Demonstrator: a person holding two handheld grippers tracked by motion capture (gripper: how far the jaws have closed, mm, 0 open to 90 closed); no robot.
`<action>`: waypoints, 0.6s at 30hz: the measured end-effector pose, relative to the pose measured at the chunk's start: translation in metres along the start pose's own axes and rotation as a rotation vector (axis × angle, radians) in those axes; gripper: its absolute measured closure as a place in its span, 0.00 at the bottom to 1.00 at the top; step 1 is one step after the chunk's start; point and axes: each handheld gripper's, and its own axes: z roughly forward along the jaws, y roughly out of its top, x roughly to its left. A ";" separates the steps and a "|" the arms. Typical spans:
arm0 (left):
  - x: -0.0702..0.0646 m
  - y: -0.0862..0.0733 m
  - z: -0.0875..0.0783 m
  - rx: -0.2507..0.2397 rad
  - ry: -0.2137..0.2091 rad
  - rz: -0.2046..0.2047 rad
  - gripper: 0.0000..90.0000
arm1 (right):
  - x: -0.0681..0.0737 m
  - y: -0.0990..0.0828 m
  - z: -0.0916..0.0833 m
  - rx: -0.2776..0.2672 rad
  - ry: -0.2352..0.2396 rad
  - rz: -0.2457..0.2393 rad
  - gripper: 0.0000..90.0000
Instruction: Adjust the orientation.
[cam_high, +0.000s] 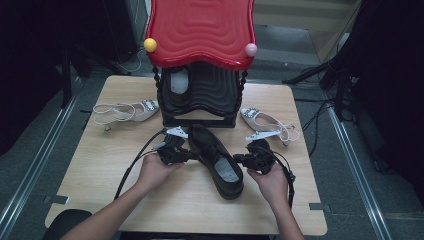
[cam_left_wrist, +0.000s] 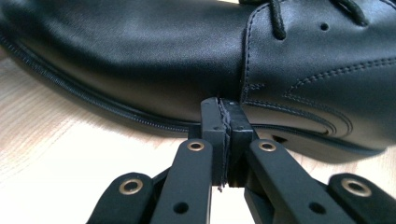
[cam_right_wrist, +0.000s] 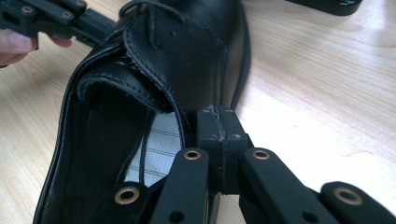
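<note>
A black leather lace-up shoe (cam_high: 217, 162) lies on the wooden table (cam_high: 115, 165), toe toward the rack and heel toward me. My left gripper (cam_high: 192, 156) is shut, and its tips (cam_left_wrist: 225, 105) rest against the shoe's side (cam_left_wrist: 140, 56) just above the sole, with nothing between the jaws. My right gripper (cam_high: 236, 159) is also shut. Its tips (cam_right_wrist: 217, 114) sit against the other side of the shoe (cam_right_wrist: 187, 56), beside the rim of the opening, and grip nothing. The left gripper (cam_right_wrist: 51, 18) appears beyond the shoe in the right gripper view.
A shoe rack with a red wavy top (cam_high: 200, 30) and a black lower shelf (cam_high: 200, 107) stands at the back of the table, a pale shoe (cam_high: 179, 82) on the shelf. White heeled sandals lie to its left (cam_high: 125, 111) and right (cam_high: 267, 122).
</note>
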 end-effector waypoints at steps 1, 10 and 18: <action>0.000 0.000 0.000 0.001 -0.002 -0.002 1.00 | 0.002 -0.001 0.000 0.000 0.000 0.000 1.00; 0.005 0.006 0.003 0.002 -0.004 -0.015 1.00 | 0.013 -0.007 0.000 -0.002 0.008 0.009 1.00; 0.006 0.011 0.008 -0.004 0.005 -0.013 1.00 | 0.016 -0.011 0.000 -0.007 0.028 0.048 1.00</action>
